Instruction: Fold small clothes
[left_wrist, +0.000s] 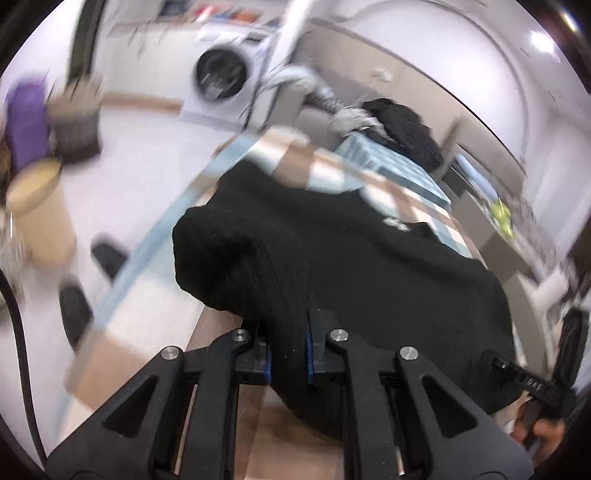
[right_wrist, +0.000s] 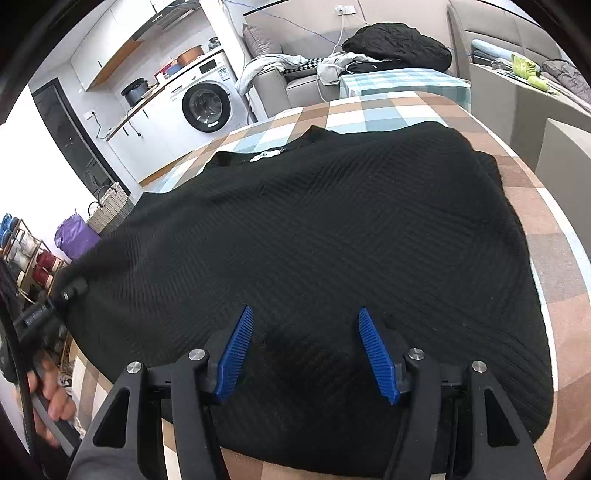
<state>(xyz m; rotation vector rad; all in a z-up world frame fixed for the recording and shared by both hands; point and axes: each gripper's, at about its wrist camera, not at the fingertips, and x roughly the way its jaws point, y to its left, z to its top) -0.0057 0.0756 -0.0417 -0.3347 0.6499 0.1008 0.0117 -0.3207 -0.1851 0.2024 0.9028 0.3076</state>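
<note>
A black ribbed knit sweater (right_wrist: 332, 229) lies spread over the checked tablecloth (right_wrist: 388, 107), collar and white label toward the far edge. My left gripper (left_wrist: 289, 354) is shut on a fold of the sweater (left_wrist: 332, 258) at its left edge and holds that part raised off the table. In the right wrist view the left gripper (right_wrist: 70, 290) shows at the far left, gripped by a hand (right_wrist: 51, 395), with the cloth pulled up toward it. My right gripper (right_wrist: 306, 350) hovers just above the sweater's near hem, blue pads (right_wrist: 236, 354) wide apart, open, nothing pinched.
A washing machine (right_wrist: 207, 105) stands at the back left. A grey sofa with a black jacket (right_wrist: 399, 46) and heaped clothes is behind the table. A woven basket (right_wrist: 110, 208), a purple bag (right_wrist: 75, 236) and a shelf rack sit on the floor at left.
</note>
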